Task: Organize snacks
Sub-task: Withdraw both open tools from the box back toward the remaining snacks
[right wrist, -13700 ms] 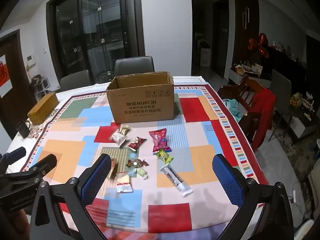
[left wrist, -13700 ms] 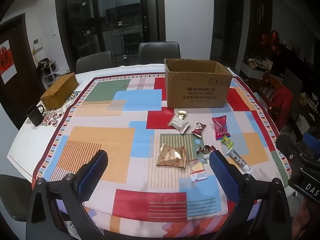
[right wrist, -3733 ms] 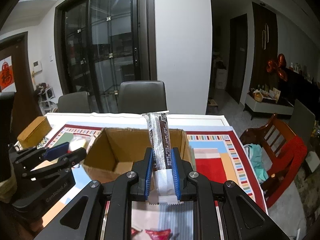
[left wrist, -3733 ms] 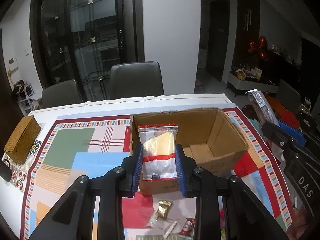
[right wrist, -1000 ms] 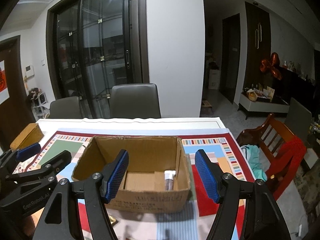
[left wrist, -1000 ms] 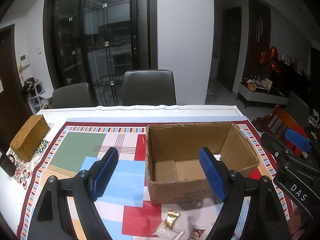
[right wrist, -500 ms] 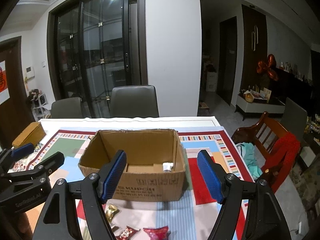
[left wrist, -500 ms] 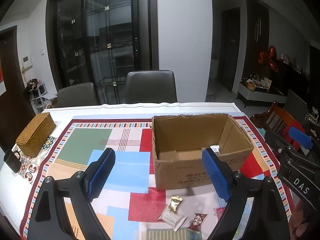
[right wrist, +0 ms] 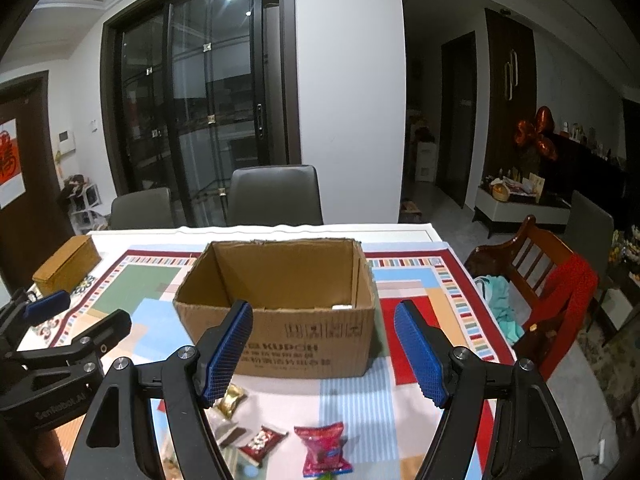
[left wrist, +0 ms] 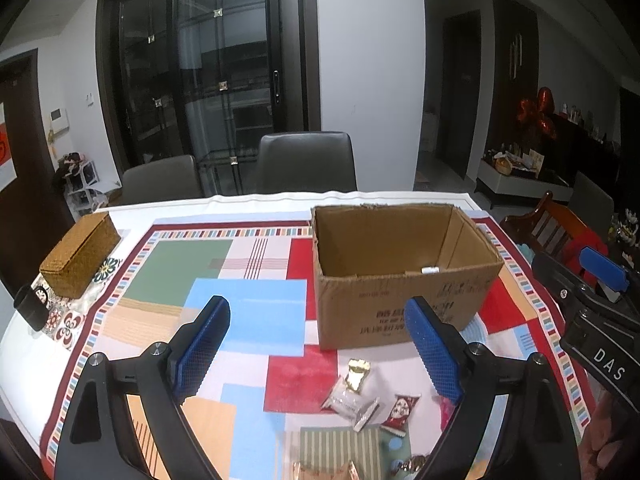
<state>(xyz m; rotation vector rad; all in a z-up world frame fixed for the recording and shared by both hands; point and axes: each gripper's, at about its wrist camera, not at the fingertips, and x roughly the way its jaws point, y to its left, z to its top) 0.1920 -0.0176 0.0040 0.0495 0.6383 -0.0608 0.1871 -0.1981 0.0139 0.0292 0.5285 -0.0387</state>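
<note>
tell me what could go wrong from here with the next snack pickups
The gold wrapper, clear packet and small red packet lie touching or overlapping, so the open left tongs might pinch two at once. The right tongs work close beside the left, so they could bump over the same pile near the cardboard box.

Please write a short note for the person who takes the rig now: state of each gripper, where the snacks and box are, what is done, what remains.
Left gripper: open, nothing between its blue pads.
Right gripper: open, also empty.
Brown cardboard box: open-topped, on the colourful tablecloth; one white wrapper end shows inside at its right wall.
Left on the cloth before the box: small gold packet, clear packet, dark red packet, bright red packet, and others at the picture's lower edge.
Next: box these.
</note>
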